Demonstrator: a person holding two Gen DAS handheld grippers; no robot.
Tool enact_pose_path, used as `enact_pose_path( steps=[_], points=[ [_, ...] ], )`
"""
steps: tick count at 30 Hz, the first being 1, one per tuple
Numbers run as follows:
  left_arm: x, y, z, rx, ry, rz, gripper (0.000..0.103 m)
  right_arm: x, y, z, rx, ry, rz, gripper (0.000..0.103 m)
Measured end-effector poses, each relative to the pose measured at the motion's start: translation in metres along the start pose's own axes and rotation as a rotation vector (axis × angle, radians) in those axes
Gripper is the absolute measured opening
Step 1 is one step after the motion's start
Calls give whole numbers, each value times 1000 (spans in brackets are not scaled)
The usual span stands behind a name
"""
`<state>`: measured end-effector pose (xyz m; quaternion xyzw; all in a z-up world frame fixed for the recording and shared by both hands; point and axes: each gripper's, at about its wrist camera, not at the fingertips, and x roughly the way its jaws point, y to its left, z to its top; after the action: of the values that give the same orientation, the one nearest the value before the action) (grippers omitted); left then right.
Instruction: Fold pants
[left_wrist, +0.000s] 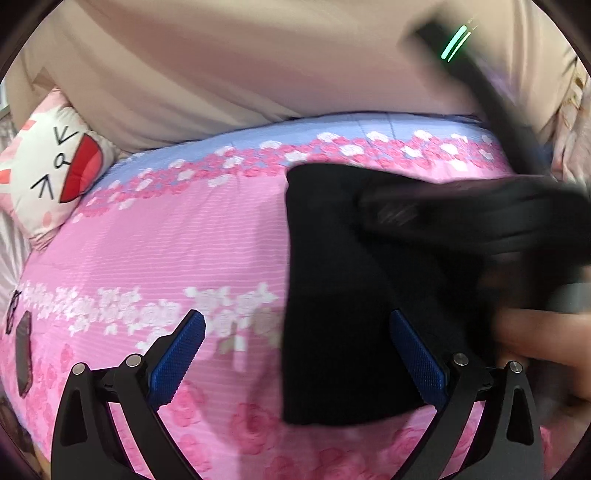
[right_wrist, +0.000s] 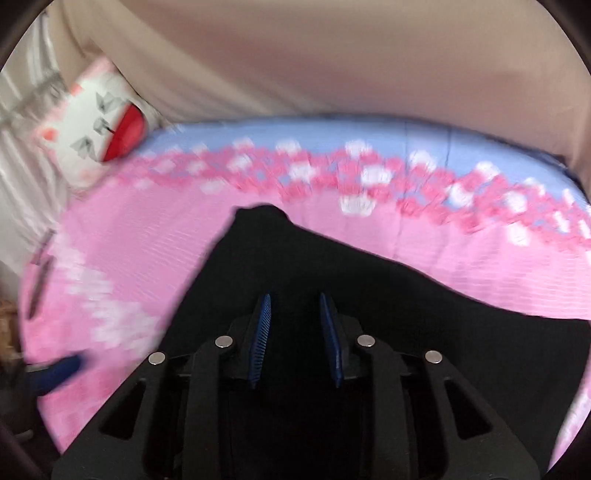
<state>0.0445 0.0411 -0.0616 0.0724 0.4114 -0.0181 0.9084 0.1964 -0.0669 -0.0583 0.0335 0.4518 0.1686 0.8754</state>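
Observation:
The black pants (left_wrist: 332, 280) lie folded on the pink flowered bedspread (left_wrist: 166, 240), right of centre in the left wrist view. My left gripper (left_wrist: 295, 325) is wide open and empty, its right finger over the pants' left part. The right gripper body (left_wrist: 461, 218) shows blurred over the pants at the right, with a hand (left_wrist: 535, 339) below it. In the right wrist view the pants (right_wrist: 280, 266) fill the lower middle. My right gripper (right_wrist: 295, 306) hovers over them with jaws part open, a gap between the blue pads; whether cloth is between them is unclear.
A white cat-face pillow (left_wrist: 55, 166) (right_wrist: 103, 129) lies at the far left by the beige wall (left_wrist: 240, 66). A dark phone-like object (left_wrist: 23, 350) lies at the bed's left edge. The left gripper's blue finger (right_wrist: 62, 369) shows at lower left in the right wrist view.

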Motion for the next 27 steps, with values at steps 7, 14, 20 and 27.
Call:
enact_pose_path(
  steps=[7, 14, 20, 27],
  points=[
    [-12, 30, -5, -34, -10, 22, 98, -75, -28, -9, 124, -159, 55, 39],
    [18, 63, -4, -224, 127, -297, 98, -173, -134, -103, 310, -164, -179, 93],
    [43, 56, -14, -410, 235, -516, 97, -190, -168, -156, 443, -150, -169, 87],
    [40, 23, -14, -250, 209, -335, 98, -167, -114, -156, 60, -75, -339, 70]
  ],
)
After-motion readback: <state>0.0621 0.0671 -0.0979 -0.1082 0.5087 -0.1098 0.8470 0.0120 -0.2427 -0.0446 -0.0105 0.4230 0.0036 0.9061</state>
